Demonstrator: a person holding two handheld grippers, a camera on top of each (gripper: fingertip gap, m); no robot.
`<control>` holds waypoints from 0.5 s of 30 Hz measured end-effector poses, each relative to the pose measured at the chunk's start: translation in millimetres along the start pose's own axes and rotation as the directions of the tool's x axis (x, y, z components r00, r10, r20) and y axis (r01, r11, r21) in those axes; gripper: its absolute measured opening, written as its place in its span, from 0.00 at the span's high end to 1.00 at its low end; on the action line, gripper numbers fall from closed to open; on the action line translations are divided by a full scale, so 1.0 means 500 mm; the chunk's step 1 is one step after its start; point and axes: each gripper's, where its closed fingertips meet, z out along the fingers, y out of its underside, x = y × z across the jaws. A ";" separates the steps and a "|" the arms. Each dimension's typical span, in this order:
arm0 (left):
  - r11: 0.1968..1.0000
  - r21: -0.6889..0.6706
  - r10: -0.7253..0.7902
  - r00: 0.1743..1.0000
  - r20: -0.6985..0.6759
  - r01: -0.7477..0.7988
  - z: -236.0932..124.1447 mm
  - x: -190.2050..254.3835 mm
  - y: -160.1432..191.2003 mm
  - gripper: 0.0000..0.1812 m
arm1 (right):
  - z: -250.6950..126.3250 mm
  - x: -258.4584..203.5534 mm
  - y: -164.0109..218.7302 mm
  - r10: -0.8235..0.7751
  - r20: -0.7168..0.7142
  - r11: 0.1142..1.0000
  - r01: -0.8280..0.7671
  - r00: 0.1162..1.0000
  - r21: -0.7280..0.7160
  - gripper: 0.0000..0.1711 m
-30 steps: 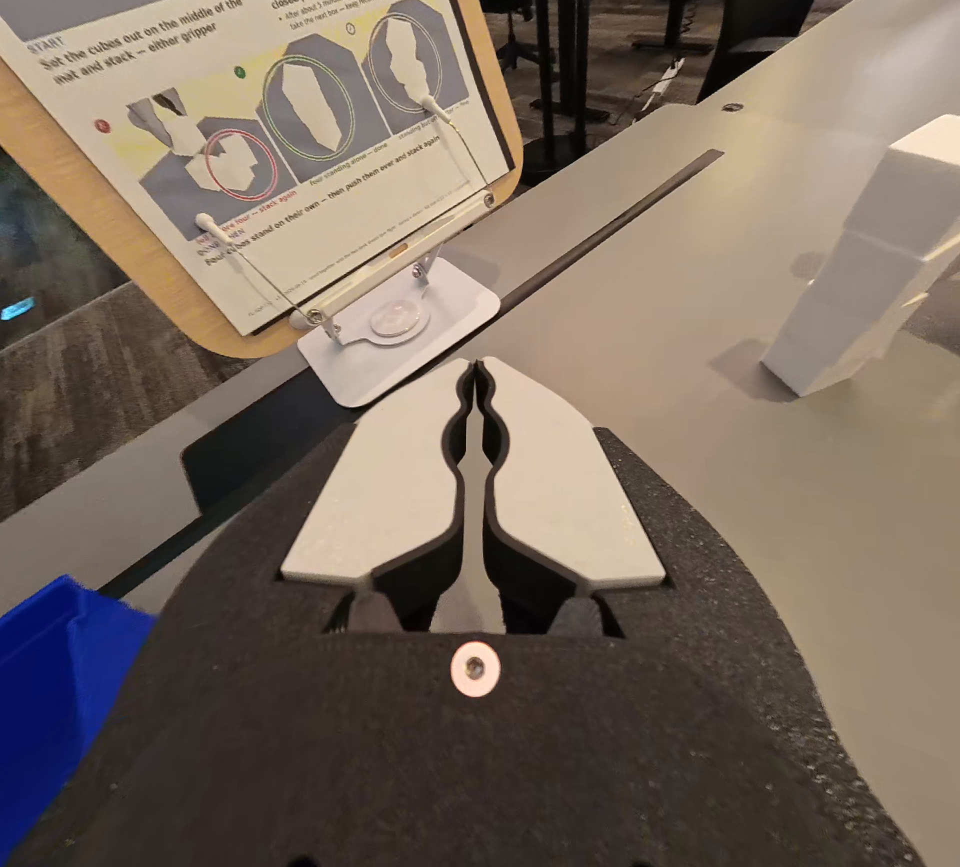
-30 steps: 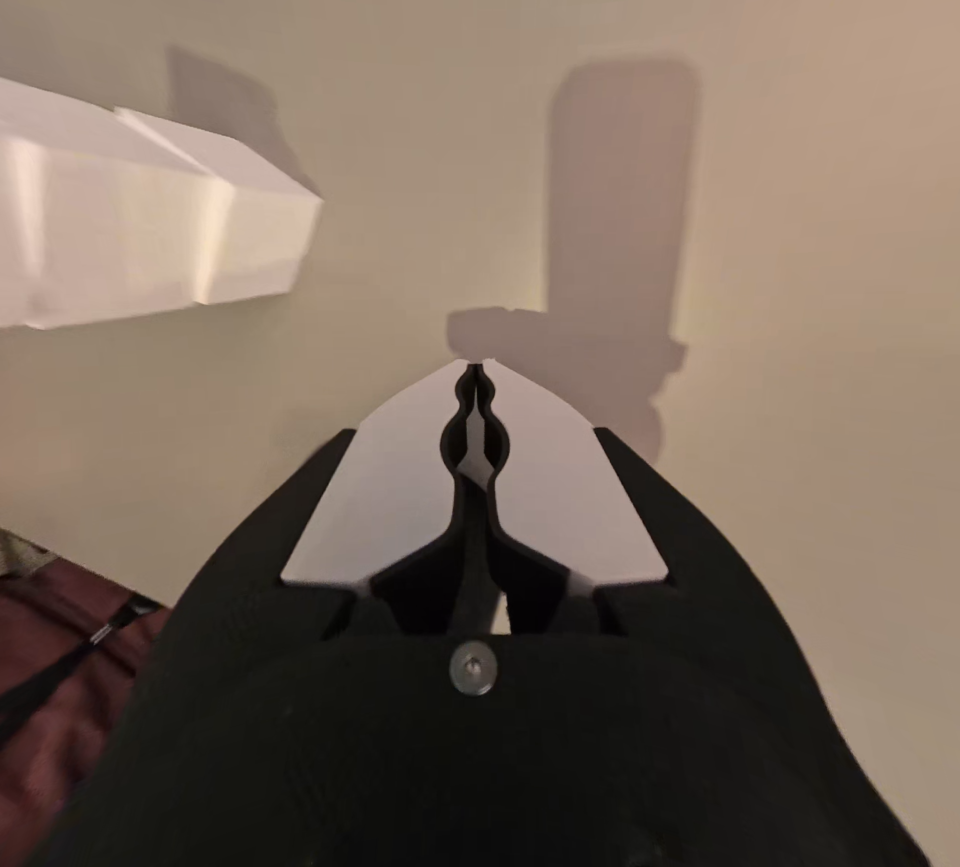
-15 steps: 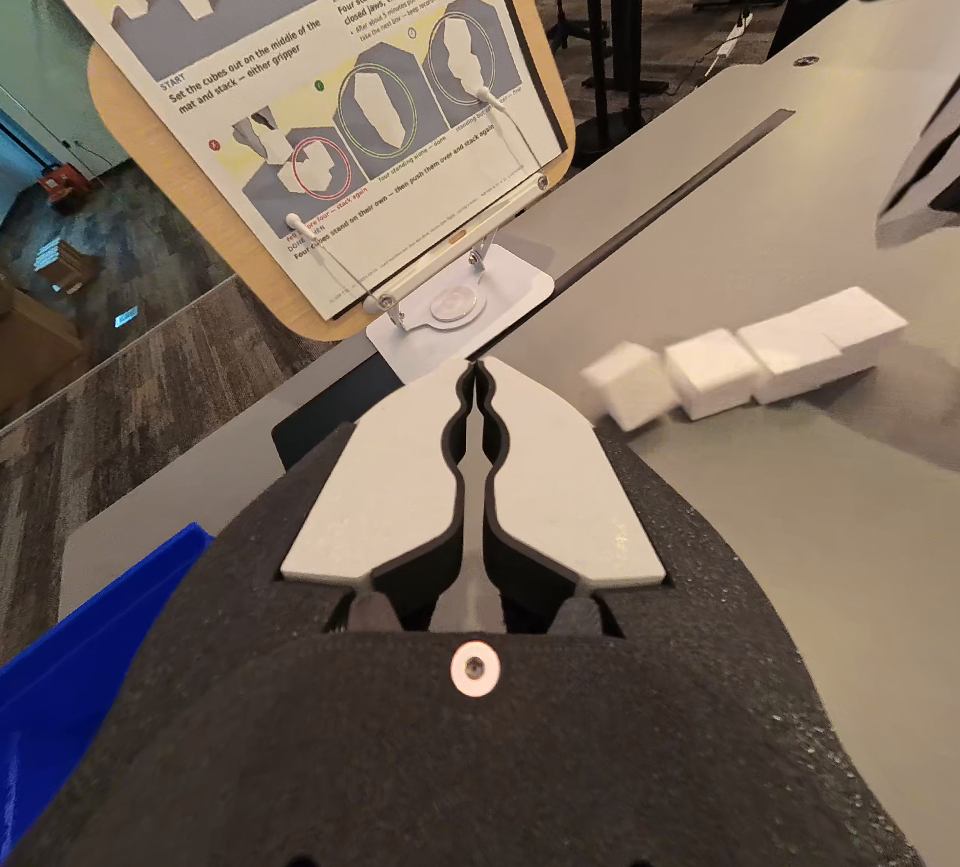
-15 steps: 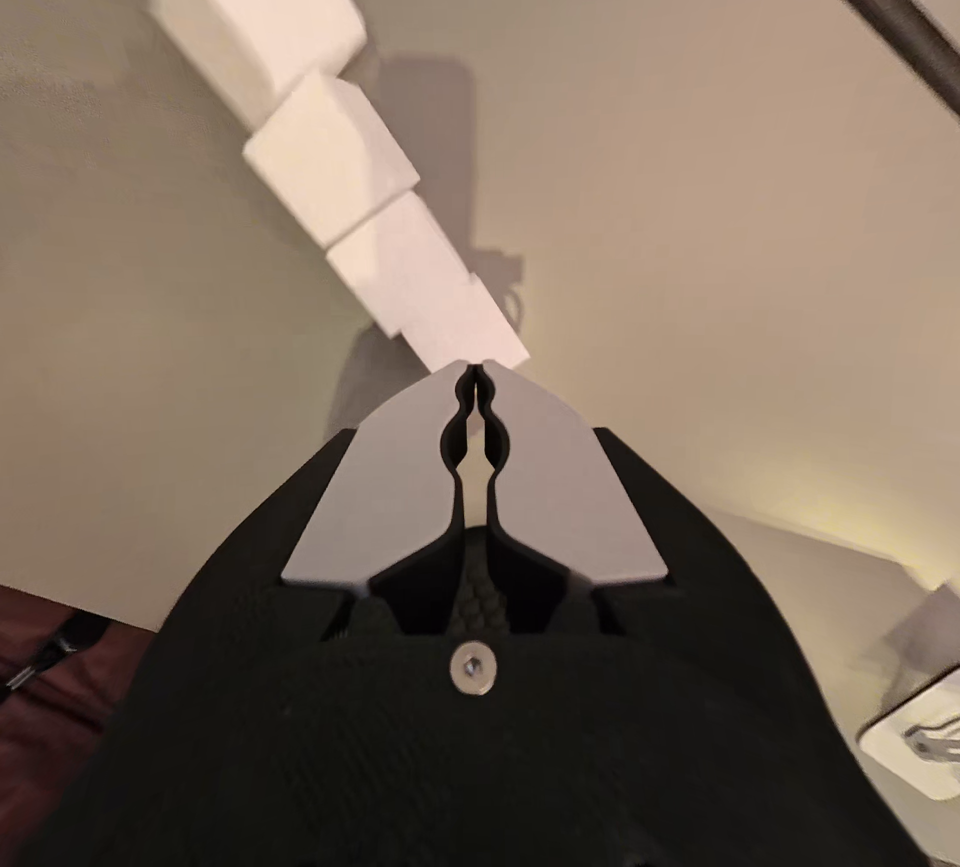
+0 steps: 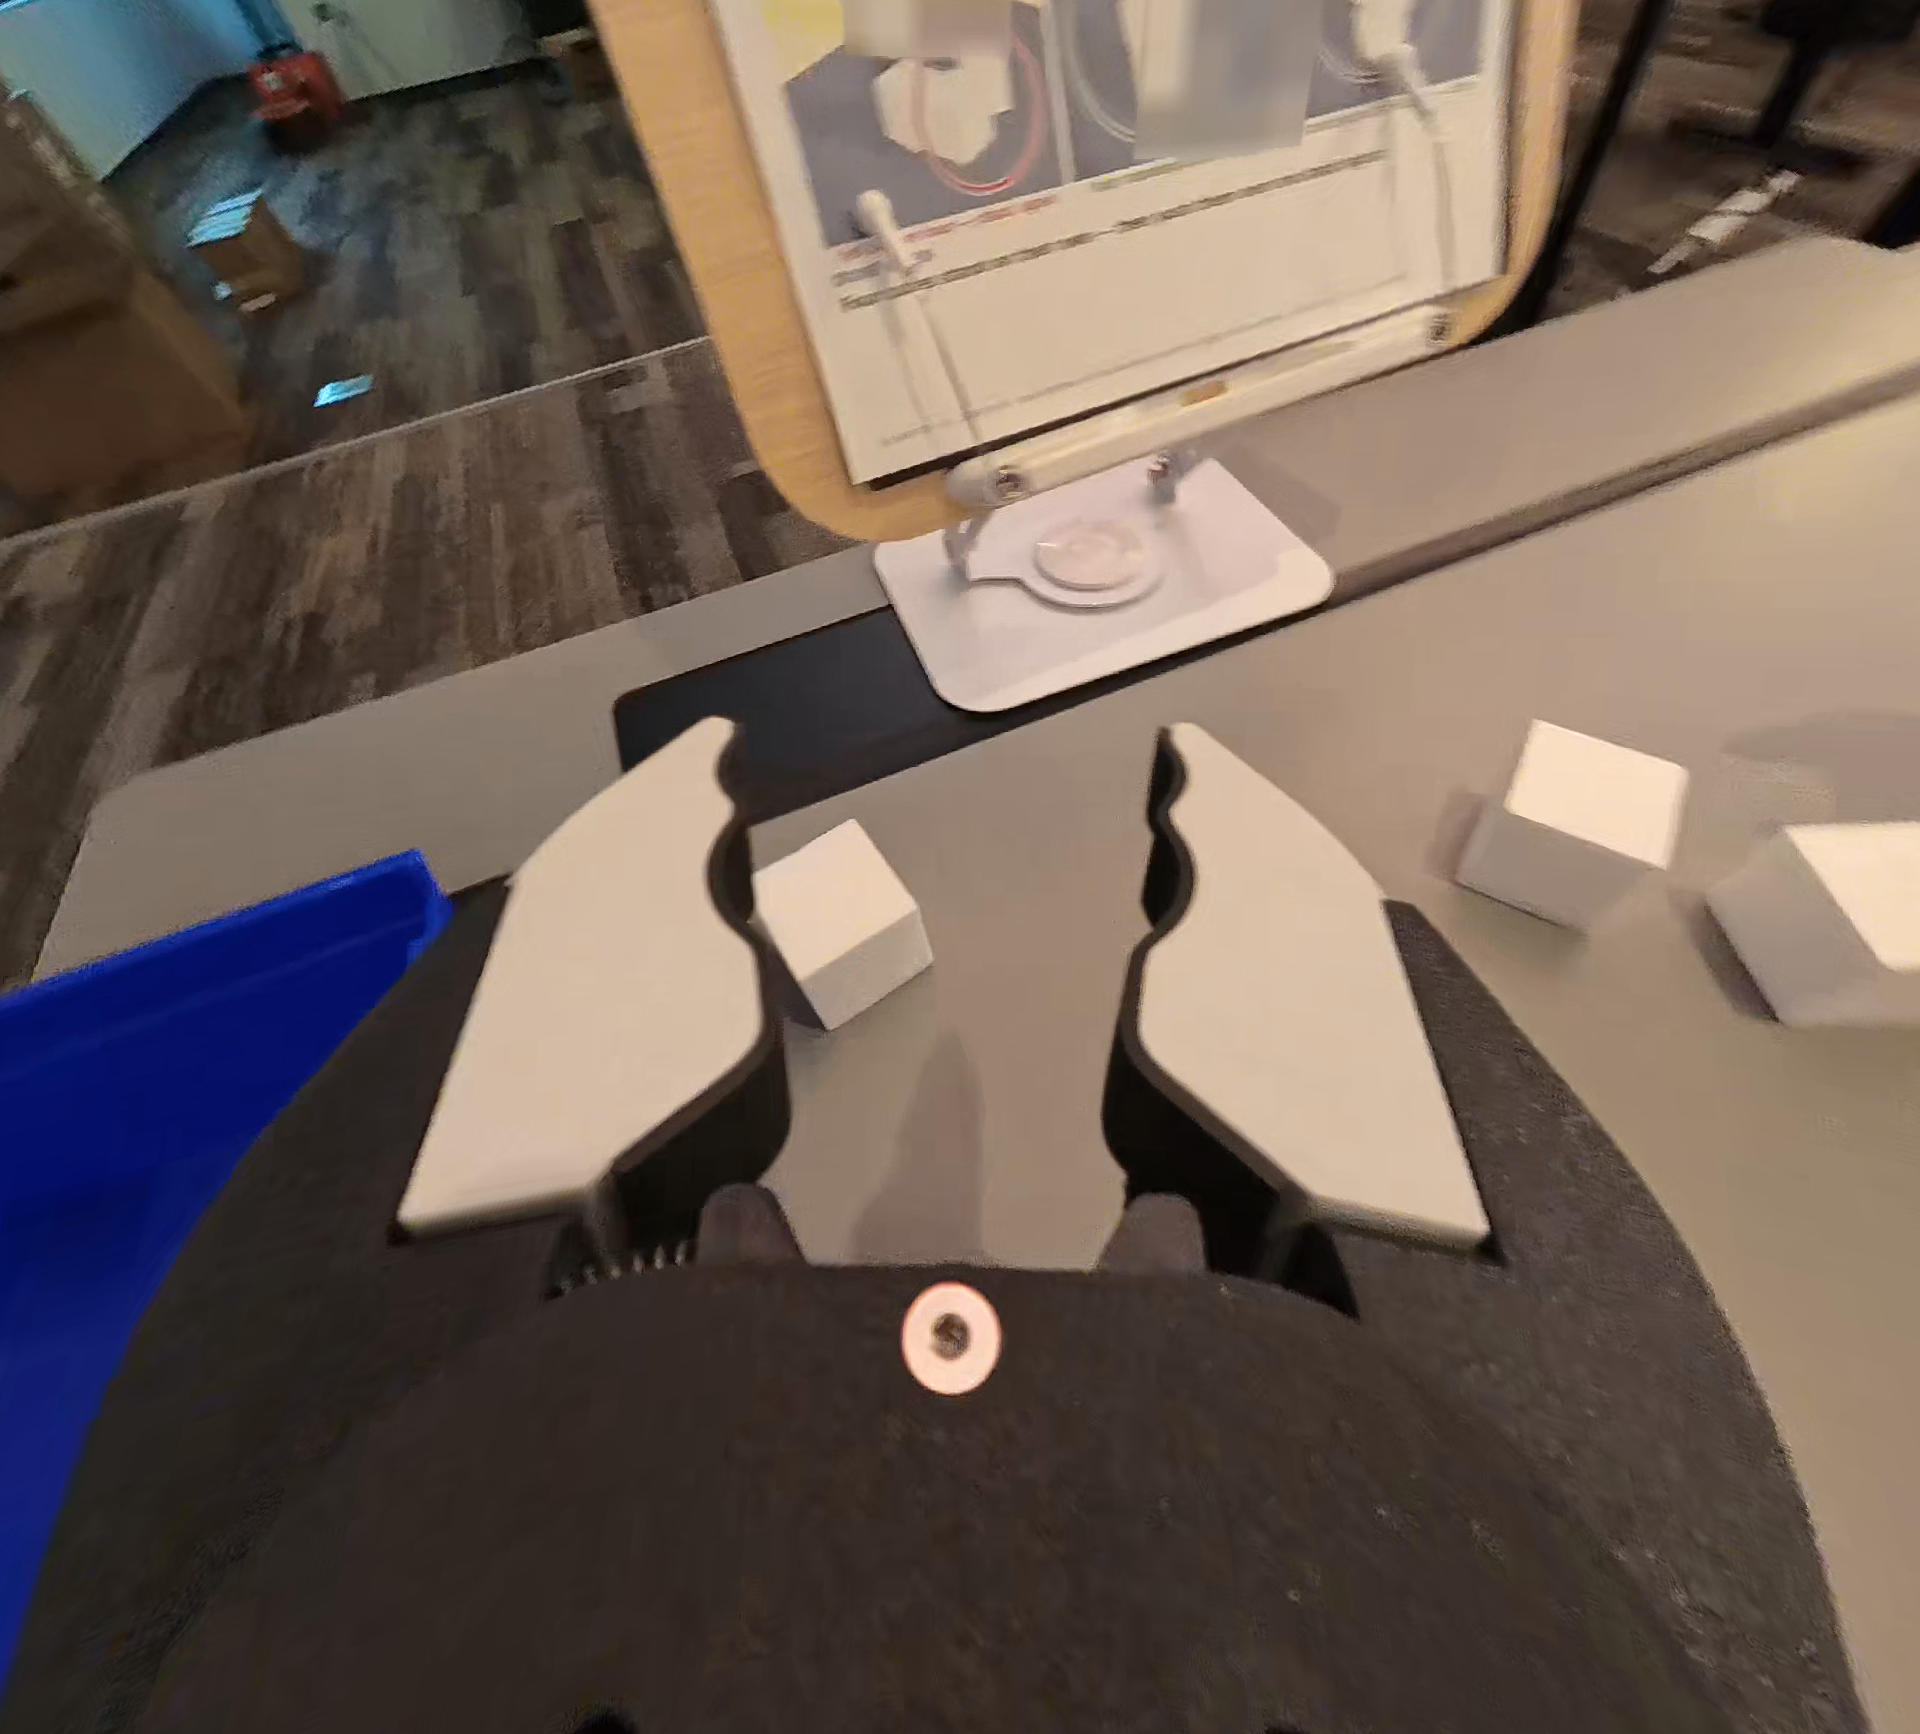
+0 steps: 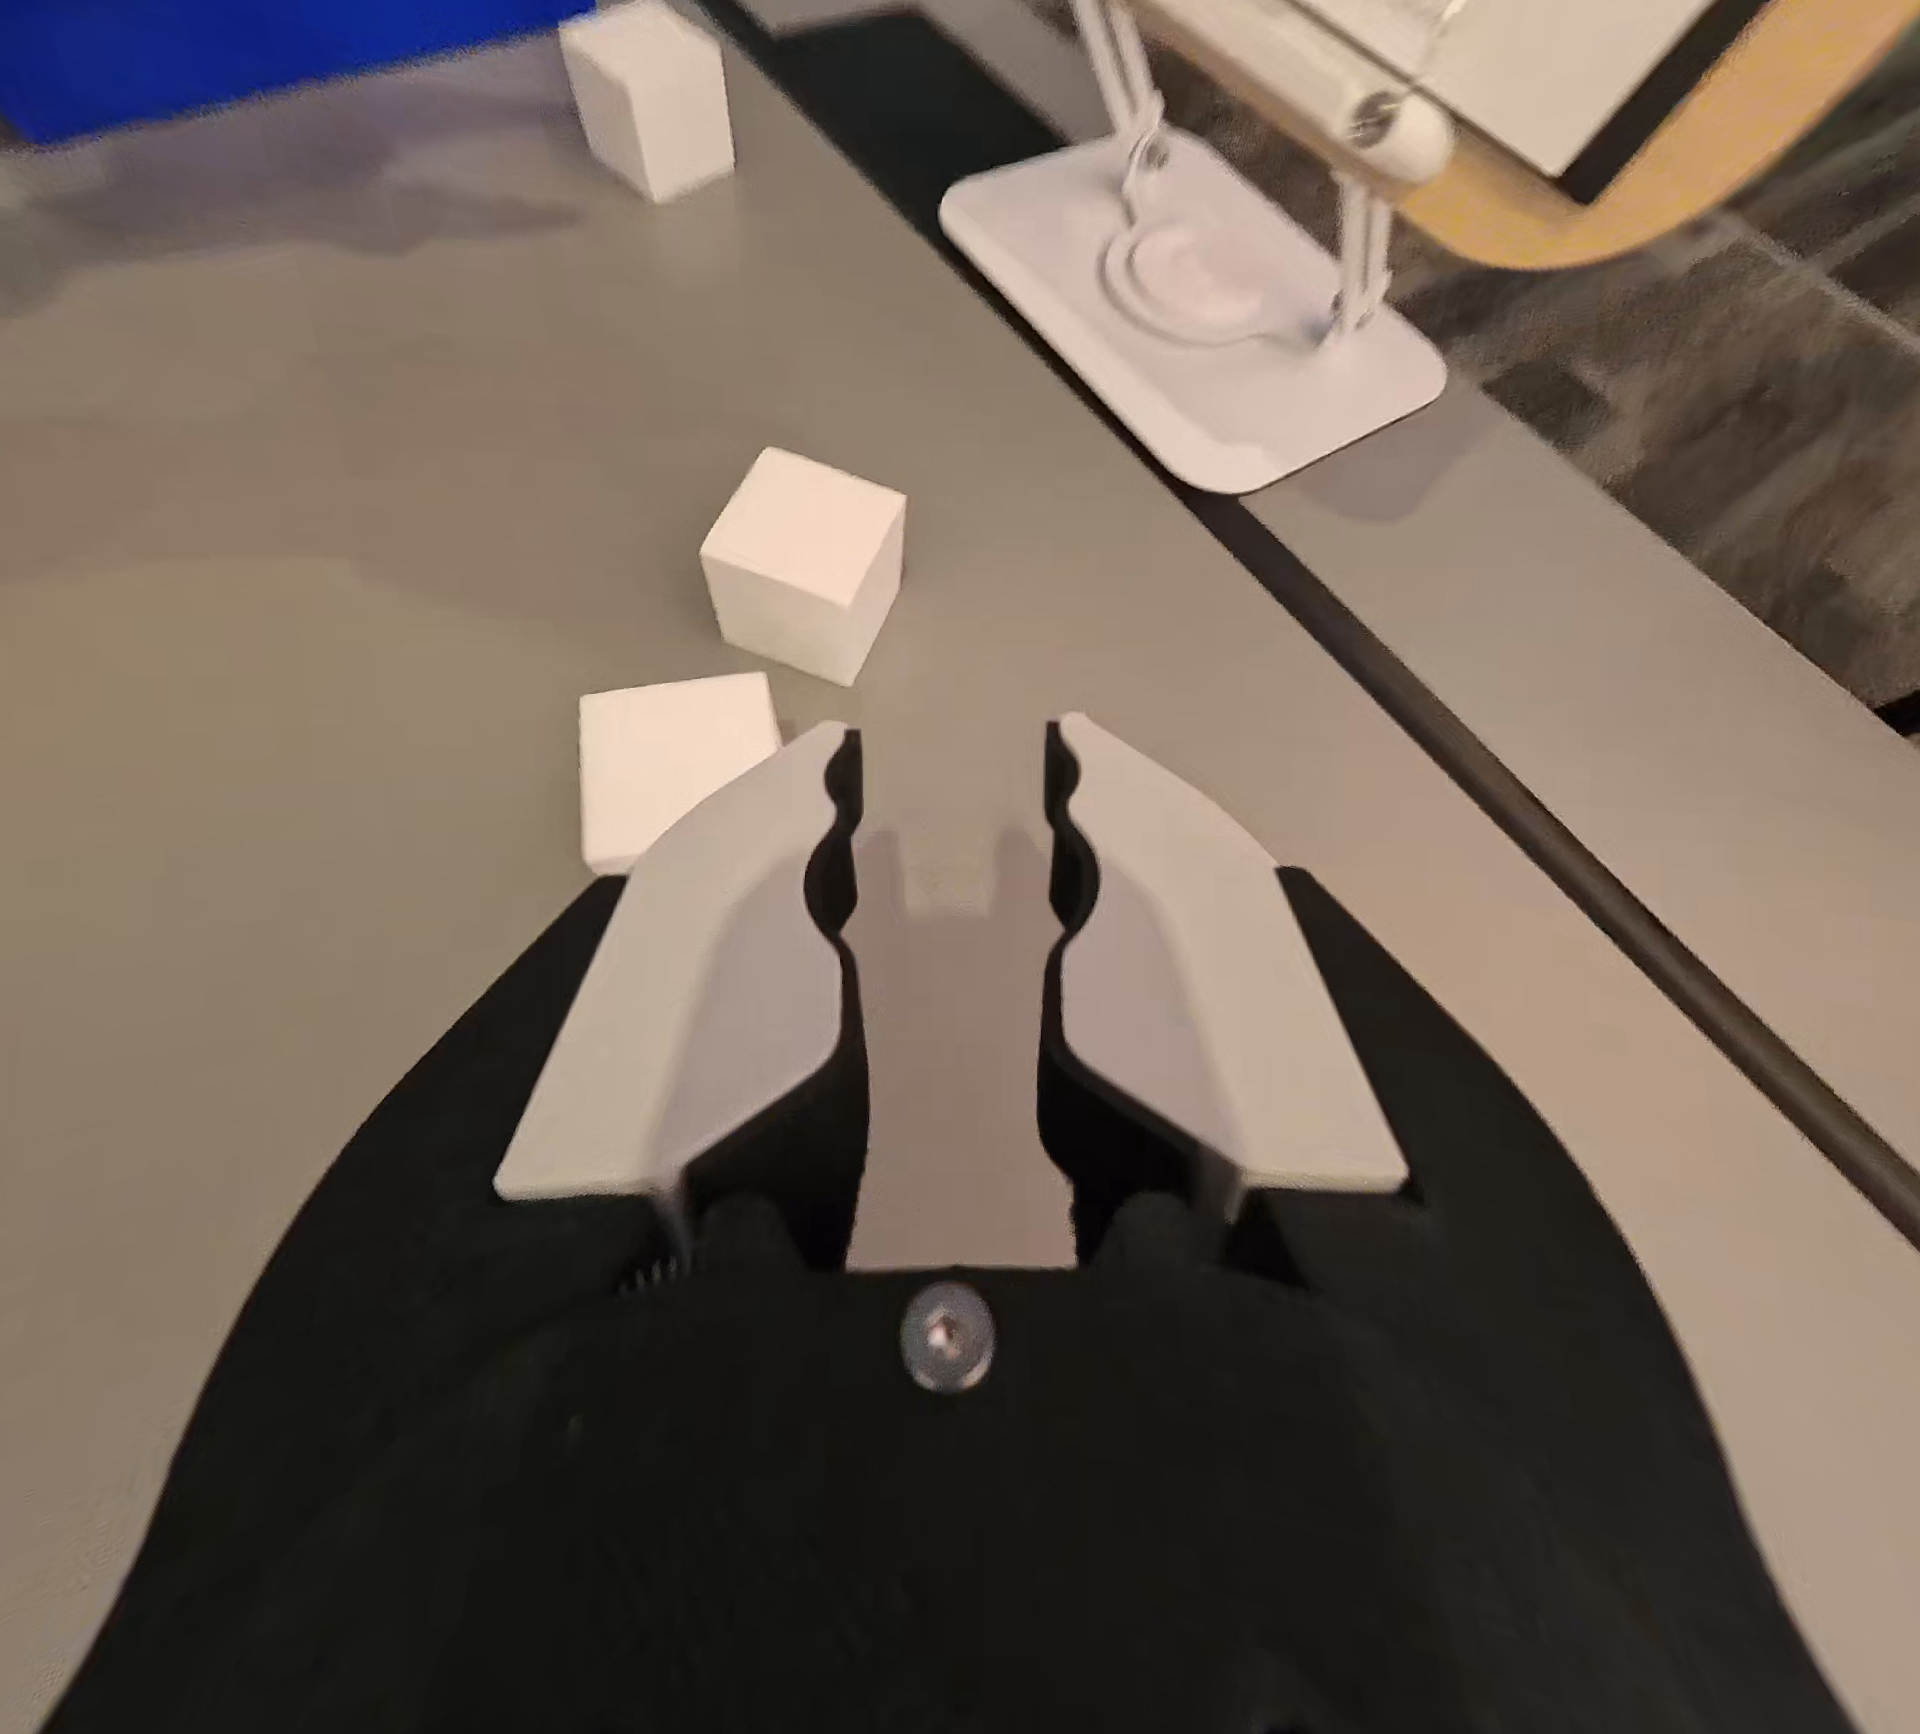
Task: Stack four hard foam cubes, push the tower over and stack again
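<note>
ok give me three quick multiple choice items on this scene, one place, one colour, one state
1. Where is the cube nearest the left claw?
A. on the grey table
B. in the blue bin
C. on the stand base

2. What colour are the foam cubes?
A. blue
B. white
C. black

3. How is the right claw?
A. shut on a cube
B. shut, empty
C. open, empty

Answers:
1 A: the cube rests on the table between the fingers.
2 B: the cube is white.
3 C: its fingers stand apart with only table between them.
</note>
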 end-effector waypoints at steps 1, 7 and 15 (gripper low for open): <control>1.000 -0.015 -0.013 0.999 0.041 0.014 0.013 -0.014 0.012 0.55 | -0.007 0.012 0.012 0.034 -0.003 0.998 -0.034 0.999 0.055 0.79; 0.987 -0.121 -0.068 0.966 0.248 0.101 0.104 -0.066 0.119 0.49 | -0.040 0.047 0.048 0.197 0.037 0.944 -0.200 0.980 0.261 0.72; 0.956 -0.264 -0.026 0.935 0.354 0.127 0.186 -0.101 0.243 0.50 | -0.066 -0.003 0.030 0.090 0.073 0.963 -0.106 0.993 0.249 0.61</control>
